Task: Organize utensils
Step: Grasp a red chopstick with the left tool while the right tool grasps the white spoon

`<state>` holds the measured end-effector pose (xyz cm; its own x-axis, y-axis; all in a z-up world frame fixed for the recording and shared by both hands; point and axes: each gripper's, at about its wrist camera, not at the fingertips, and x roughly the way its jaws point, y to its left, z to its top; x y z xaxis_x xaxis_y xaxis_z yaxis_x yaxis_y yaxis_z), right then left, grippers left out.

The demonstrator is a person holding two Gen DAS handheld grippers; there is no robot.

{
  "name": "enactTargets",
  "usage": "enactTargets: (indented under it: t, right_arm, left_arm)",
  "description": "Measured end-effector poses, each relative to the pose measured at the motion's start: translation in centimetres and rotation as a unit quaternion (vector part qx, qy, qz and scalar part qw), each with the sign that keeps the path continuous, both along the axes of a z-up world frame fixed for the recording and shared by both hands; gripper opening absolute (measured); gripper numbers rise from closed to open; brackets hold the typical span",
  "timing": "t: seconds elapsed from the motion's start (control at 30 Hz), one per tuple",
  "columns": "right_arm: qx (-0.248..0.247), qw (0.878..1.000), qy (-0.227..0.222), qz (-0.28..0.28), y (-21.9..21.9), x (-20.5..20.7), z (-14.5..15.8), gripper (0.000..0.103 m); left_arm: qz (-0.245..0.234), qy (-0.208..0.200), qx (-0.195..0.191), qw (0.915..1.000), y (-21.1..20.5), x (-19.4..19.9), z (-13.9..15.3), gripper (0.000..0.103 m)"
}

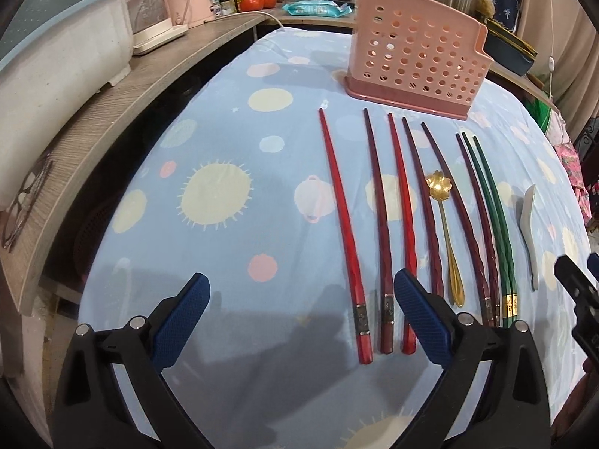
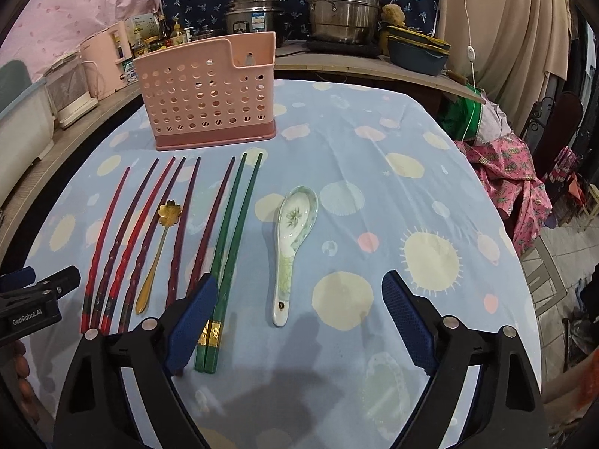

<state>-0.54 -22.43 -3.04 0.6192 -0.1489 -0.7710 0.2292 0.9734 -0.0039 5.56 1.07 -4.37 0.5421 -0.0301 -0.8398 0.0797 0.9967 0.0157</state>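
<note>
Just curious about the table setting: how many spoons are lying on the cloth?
2: a gold spoon lying among the dark red chopsticks, and a white ceramic spoon alone, right of the green chopsticks. None seems hidden.

table cover (image 2: pixel 374 157): thin printed cloth, matt, faintly creased
utensil holder (image 2: pixel 209 101): pink plastic, perforated, dull sheen
red and maroon chopsticks (image 1: pixel 344 232): lacquered look, glossy, metal-looking bands near the thick ends
green chopsticks (image 2: pixel 228 247): glossy, gold bands
small spoon (image 2: pixel 159 247): gold-coloured metal, shiny
soup spoon (image 2: pixel 294 239): glazed ceramic, smooth and glossy
hand-held gripper pads (image 2: pixel 191 321): blue, textured, matt, on black plastic arms
pots (image 2: pixel 340 11): brushed steel
side shelf (image 1: pixel 112 112): wood-grain, matt
</note>
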Motion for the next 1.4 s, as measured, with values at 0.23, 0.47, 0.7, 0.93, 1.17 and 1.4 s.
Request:
enactTargets:
  t: [0.23,0.47,0.7,0.93,1.17,1.4]
  right_arm:
    - [0.02,1.0,0.019,0.001,-0.5,2.2,-2.1,0.06]
    - [0.037,0.998,0.042,0.005,-0.6,3.1,-3.9,0.039]
    - [0.036,0.998,0.041,0.006,-0.3,2.9,-4.2,0.029]
    - [0.041,0.998,0.038,0.01,-0.4,2.3,-4.2,0.011]
    - [0.047,0.998,0.032,0.013,-0.5,1.3,-3.8,0.01]
    - [0.05,0.999,0.012,0.017,-0.4,0.1,-1.9,0.009]
  left_arm:
    - [-0.012,0.03,-0.013,0.9994,-0.2,1.2,-2.2,0.069]
    - [-0.025,0.02,-0.013,0.9994,-0.5,0.8,-2.2,0.06]
    - [-0.035,0.018,-0.021,0.999,-0.4,0.1,-2.0,0.049]
    - [-0.05,0.02,-0.031,0.9981,-0.9,-0.9,-2.0,0.033]
    - [-0.051,0.037,-0.075,0.9952,0.2,-1.3,-1.8,0.008]
    - [-0.05,0.012,-0.076,0.9958,0.5,-2.2,0.2,0.008]
